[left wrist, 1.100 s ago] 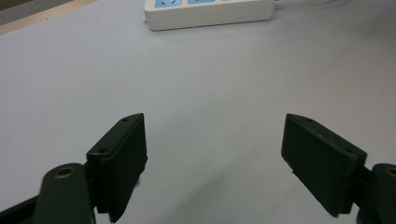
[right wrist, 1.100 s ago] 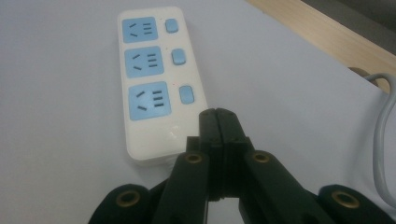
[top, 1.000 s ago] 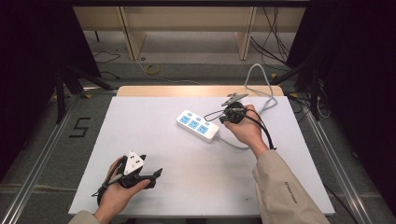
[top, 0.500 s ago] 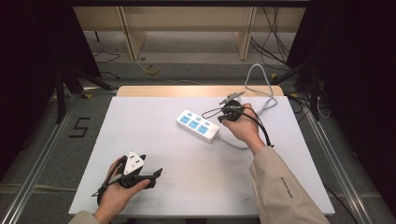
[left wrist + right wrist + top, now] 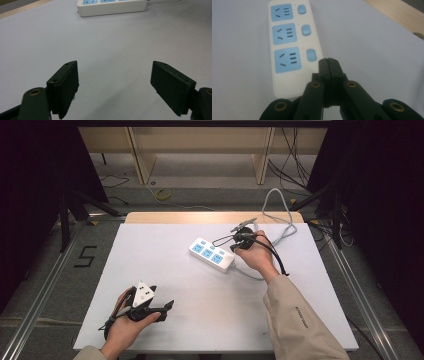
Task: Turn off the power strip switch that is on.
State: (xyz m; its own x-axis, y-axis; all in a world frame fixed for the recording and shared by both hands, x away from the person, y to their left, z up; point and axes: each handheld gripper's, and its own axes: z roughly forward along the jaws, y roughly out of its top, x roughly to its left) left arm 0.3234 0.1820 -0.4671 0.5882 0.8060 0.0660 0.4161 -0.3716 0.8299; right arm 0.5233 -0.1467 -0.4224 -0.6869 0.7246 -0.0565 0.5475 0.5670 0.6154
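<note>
A white power strip [image 5: 212, 254] with three blue sockets and blue switches lies in the middle of the white table. In the right gripper view the power strip [image 5: 288, 45] stretches away from me, and my right gripper [image 5: 328, 62] is shut with nothing between its jaws, its tips just beside the nearest switch [image 5: 311, 55]. In the high view the right gripper [image 5: 235, 242] hovers at the strip's right end. My left gripper [image 5: 167, 306] rests near the table's front left, open and empty. The left gripper view has its jaws wide apart over bare table, with the power strip [image 5: 112, 6] far ahead.
The strip's white cable [image 5: 277, 225] loops off the table's far right edge. A wooden strip [image 5: 200, 217] borders the table's far side. Metal rails [image 5: 40, 290] run along both sides on the floor, and shelving legs [image 5: 142, 160] stand beyond.
The right hand has shifted slightly toward the strip's right end. The left hand has stayed put.
</note>
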